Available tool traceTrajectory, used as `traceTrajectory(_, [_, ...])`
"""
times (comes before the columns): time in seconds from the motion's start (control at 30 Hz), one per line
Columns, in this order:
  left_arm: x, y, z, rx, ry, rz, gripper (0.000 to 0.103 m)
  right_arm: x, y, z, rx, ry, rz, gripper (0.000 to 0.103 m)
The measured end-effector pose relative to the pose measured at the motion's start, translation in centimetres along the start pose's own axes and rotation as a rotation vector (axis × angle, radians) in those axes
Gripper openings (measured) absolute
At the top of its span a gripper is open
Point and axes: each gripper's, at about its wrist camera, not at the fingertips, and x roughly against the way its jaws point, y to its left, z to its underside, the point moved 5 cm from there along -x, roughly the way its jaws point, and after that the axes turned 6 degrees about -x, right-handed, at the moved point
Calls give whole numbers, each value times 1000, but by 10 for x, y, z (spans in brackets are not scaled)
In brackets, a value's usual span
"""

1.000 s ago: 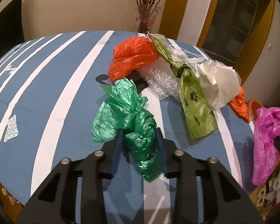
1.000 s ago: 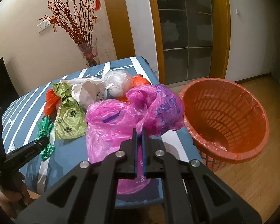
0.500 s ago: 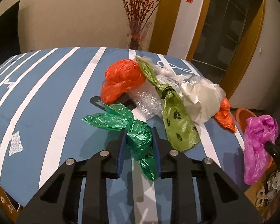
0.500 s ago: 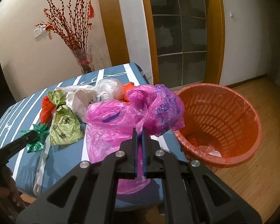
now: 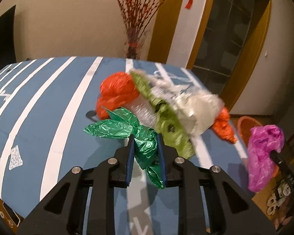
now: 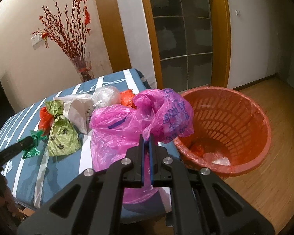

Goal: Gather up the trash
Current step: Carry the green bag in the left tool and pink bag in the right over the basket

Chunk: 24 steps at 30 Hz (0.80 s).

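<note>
My left gripper (image 5: 145, 137) holds a crumpled green bag (image 5: 115, 126) just above the blue striped table (image 5: 49, 90); its jaws are still closing and both pads press the plastic. The right gripper (image 6: 146, 136) is shut on a pink bag (image 6: 127, 121), which hangs at the table's edge beside the orange slatted basket (image 6: 235, 105). A little trash lies in the basket's bottom. Seen from the left wrist, the pink bag (image 5: 262, 152) hangs at the far right in front of the basket (image 5: 245, 125). From the right wrist, the green bag (image 6: 32, 152) shows at the left.
More trash is heaped mid-table: an orange bag (image 5: 117, 90), an olive paw-print bag (image 5: 172, 131), a white bag (image 5: 198, 113) and clear wrap (image 5: 141, 109). A vase of red branches (image 5: 134, 47) stands behind the table. Wooden floor (image 6: 264, 192) surrounds the basket.
The left jaws closed onto the green bag and lifted it off the tablecloth. The right gripper carried the pink bag a little closer to the basket.
</note>
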Motion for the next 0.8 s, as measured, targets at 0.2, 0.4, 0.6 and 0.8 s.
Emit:
traceTrajectory(0.2, [17,-31,-24,-31,-56,71,22,10,-18,-12,-15,-50,33,5])
traceTrajectory(0.4, [21,-84,-44,-101,-88,175,22,18,-49,-24,-55,-87,81,5])
traceTrajectory(0.6, [5,-150,-49,-171,-65,302,22,23,-87,-34,-89,-114,138,5])
traceTrajectory(0.8, [-16,-212,-46,-242,-46,395,22,24,-126,-41,-128,-130,193,5])
